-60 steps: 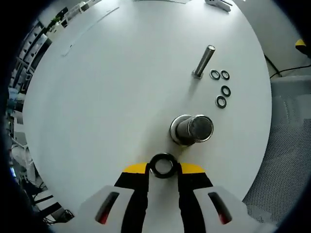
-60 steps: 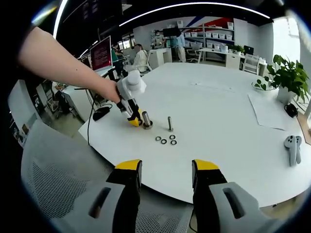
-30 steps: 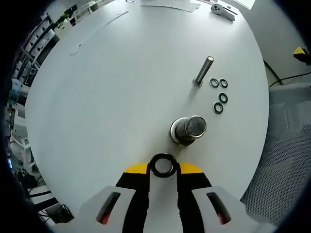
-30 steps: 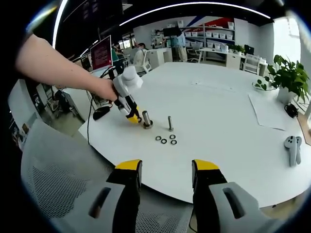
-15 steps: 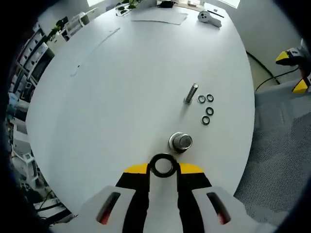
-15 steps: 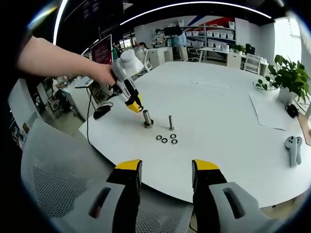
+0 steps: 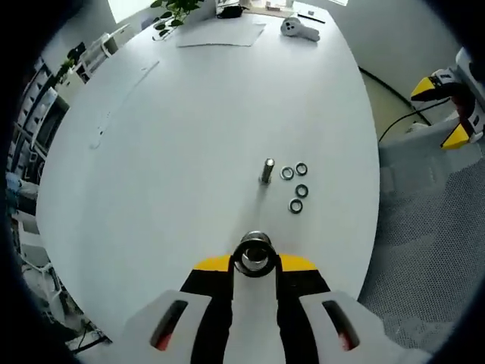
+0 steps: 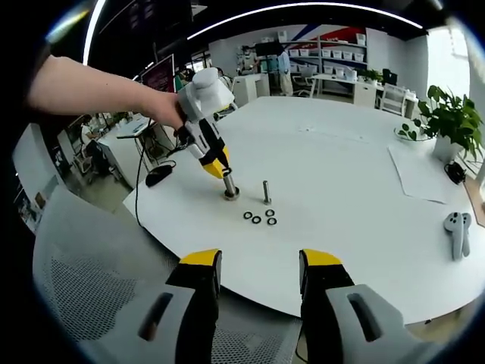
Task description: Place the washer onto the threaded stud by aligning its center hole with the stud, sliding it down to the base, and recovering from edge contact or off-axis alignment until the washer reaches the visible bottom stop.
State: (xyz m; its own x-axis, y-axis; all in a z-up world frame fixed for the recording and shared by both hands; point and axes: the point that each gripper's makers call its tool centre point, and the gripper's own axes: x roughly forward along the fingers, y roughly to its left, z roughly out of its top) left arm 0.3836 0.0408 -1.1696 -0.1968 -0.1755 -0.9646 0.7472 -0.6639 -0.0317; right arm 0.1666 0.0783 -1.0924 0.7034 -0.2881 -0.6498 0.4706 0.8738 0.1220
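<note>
My left gripper [image 7: 254, 264] is shut on a dark ring washer [image 7: 238, 258] held flat between its yellow-tipped jaws. The thick threaded stud [image 7: 256, 240] stands right under the washer, only its metal top peeking past the ring's far edge. In the right gripper view a person's hand holds the left gripper [image 8: 219, 167] tilted just above the upright stud [image 8: 229, 189] near the table's near-left edge. My right gripper [image 8: 261, 262] hangs open off the table with nothing between its jaws.
A thinner bolt [image 7: 267, 170] stands past the stud with several loose washers [image 7: 295, 205] beside it on the round white table [image 7: 174, 152]. A white controller [image 8: 455, 227], paper [image 8: 418, 176] and a plant [image 8: 449, 114] lie far right. A mesh chair [image 8: 83, 288] sits below.
The left gripper has risen and swung over the stud with the washer; the stud, earlier beyond the jaws, now sits under the ring. The right gripper has stayed put.
</note>
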